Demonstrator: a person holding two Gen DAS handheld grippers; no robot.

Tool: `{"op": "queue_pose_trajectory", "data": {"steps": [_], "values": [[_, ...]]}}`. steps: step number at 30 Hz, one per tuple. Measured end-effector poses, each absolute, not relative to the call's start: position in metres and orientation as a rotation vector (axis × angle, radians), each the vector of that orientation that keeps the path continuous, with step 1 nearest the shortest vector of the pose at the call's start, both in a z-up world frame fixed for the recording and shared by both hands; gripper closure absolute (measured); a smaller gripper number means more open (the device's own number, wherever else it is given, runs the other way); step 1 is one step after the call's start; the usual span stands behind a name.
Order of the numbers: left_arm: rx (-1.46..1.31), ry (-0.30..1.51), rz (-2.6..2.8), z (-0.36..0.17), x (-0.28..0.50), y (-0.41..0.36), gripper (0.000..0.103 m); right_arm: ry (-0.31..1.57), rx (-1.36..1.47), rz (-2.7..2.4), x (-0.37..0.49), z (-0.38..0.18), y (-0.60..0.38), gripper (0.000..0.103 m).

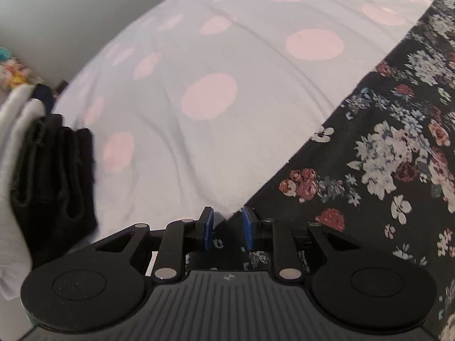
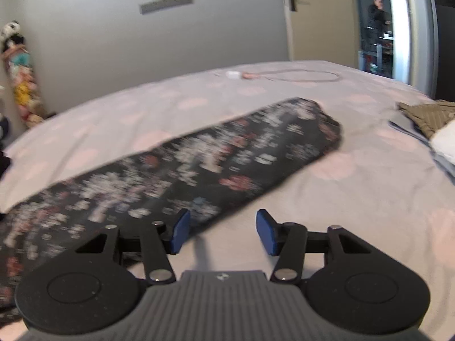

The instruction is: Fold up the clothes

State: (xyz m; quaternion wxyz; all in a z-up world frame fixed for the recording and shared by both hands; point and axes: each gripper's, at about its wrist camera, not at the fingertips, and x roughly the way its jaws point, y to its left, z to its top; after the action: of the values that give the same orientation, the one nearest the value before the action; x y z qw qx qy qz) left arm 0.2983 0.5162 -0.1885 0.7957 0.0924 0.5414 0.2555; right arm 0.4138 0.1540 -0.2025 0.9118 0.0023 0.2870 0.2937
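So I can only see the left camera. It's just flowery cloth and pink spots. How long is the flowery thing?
Observer: In the right view the flowery cloth is folded into a long strip lying slantwise across the bed.
Child: Is the other gripper holding it?
Observer: No. The right gripper is open, over the strip's near edge, with nothing between its fingers.
Child: Are there more clothes?
Observer: Yes, an olive striped garment lies at the right edge of the bed.
Child: Anything else on the bed?
Observer: A pink cable lies looped at the far side.
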Motion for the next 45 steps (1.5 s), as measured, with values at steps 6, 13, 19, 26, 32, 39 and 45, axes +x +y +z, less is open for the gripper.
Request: {"op": "queue_pose_trajectory", "data": {"steps": [6, 13, 19, 26, 32, 39, 45], "values": [[0.153, 1.079, 0.563, -0.163, 0.266, 0.487, 0.076, 0.553, -0.038, 0.781, 0.388, -0.194, 0.170, 0.060], [0.001, 1.054, 0.563, -0.144, 0.199, 0.450, 0.076, 0.548, -0.264, 0.913, 0.344, -0.195, 0.197, 0.062], [-0.101, 1.038, 0.597, -0.143, 0.150, 0.423, 0.076, 0.380, -0.521, 0.998, 0.305, -0.199, 0.209, 0.061], [-0.221, 1.020, 0.679, -0.148, 0.111, 0.409, 0.076, 0.224, -0.759, 1.001, 0.284, -0.219, 0.224, 0.062], [-0.337, 1.018, 0.756, -0.161, 0.092, 0.410, 0.076, 0.085, -0.818, 1.045, 0.273, -0.223, 0.230, 0.081], [-0.414, 1.050, 0.829, -0.173, 0.094, 0.419, 0.081, 0.148, -0.860, 1.052, 0.275, -0.220, 0.228, 0.102], [-0.368, 1.099, 0.868, -0.176, 0.101, 0.418, 0.085, 0.234, -0.862, 1.068, 0.282, -0.226, 0.228, 0.102]]}}
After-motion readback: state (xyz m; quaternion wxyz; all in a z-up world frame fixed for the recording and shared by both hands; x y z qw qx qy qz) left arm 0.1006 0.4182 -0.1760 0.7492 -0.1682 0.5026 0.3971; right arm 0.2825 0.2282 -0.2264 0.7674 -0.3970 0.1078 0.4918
